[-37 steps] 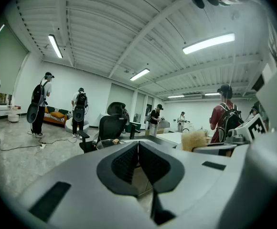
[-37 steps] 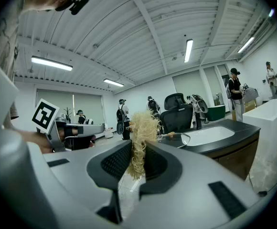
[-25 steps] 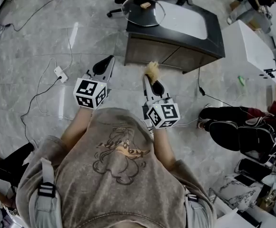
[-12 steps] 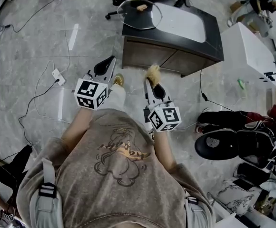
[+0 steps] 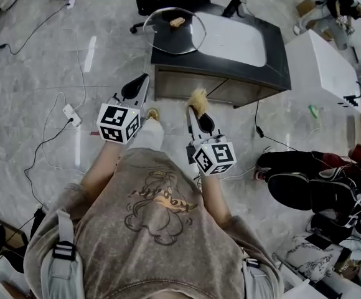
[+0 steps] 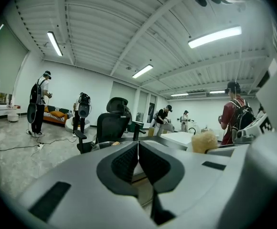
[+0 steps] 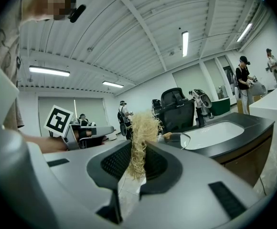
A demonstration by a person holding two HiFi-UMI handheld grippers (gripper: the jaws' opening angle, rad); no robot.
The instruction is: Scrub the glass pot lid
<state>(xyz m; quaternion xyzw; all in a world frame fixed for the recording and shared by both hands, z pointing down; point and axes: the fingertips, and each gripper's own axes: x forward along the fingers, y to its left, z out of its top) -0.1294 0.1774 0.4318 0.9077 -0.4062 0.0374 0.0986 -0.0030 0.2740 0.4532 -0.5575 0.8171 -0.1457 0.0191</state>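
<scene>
Glass pot lid [image 5: 168, 37] lies flat at the left end of the dark surface [image 5: 276, 48].

Marble-pattern floor [image 5: 37, 67] carries the surface, which stands ahead of the person. A white basin [image 5: 233, 37] is sunk into the surface just beside the lid.

Both claws hang in the air over the floor, short of the surface and well apart from the lid.
- Left claw [image 5: 144, 78]: jaws fully together, nothing between them.
- Right claw [image 5: 196, 108]: jaws clamped on a straw-coloured fibrous scrubber [image 5: 198, 96], with the tuft sticking out past the tips.

Scrubber is apart from both lid and surface. A small light knob [image 5: 177, 22] sits near the lid's centre.
</scene>
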